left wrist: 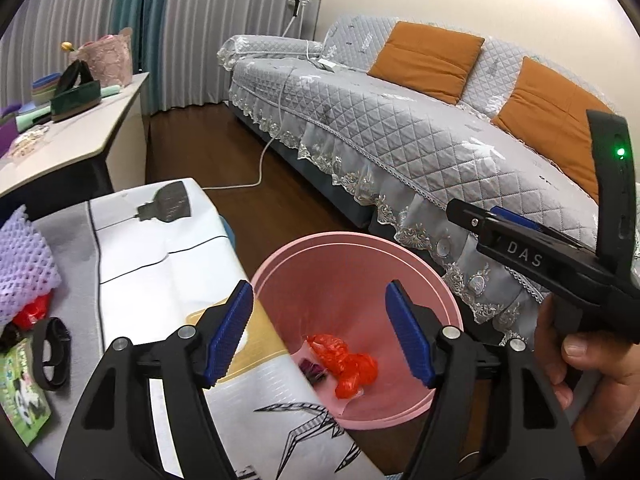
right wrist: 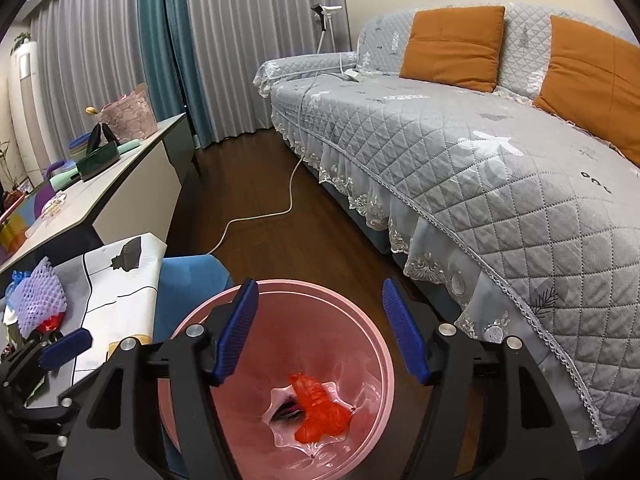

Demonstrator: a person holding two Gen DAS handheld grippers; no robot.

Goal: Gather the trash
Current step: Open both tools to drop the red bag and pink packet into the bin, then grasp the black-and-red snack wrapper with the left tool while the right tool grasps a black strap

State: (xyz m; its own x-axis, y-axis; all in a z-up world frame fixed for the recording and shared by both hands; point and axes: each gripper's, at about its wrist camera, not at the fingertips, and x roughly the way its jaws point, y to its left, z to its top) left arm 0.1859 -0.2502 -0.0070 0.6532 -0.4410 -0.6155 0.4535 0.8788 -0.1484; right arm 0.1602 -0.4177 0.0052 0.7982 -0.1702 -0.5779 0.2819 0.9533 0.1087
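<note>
Both sets of jaws are spread apart with nothing in them: left gripper [left wrist: 320,332] and right gripper [right wrist: 320,330] hang over the round pink plastic bin [right wrist: 384,364]. The crumpled red plastic bag [right wrist: 320,412] sits at its bottom, beside the grey quilted sofa [right wrist: 460,152].

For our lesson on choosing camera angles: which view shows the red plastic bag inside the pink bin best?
The right wrist view: it looks almost straight down into the pink bin, so the red plastic bag lies fully exposed at the bottom. The left wrist view sees the bag obliquely, smaller, beside the table edge.
</note>
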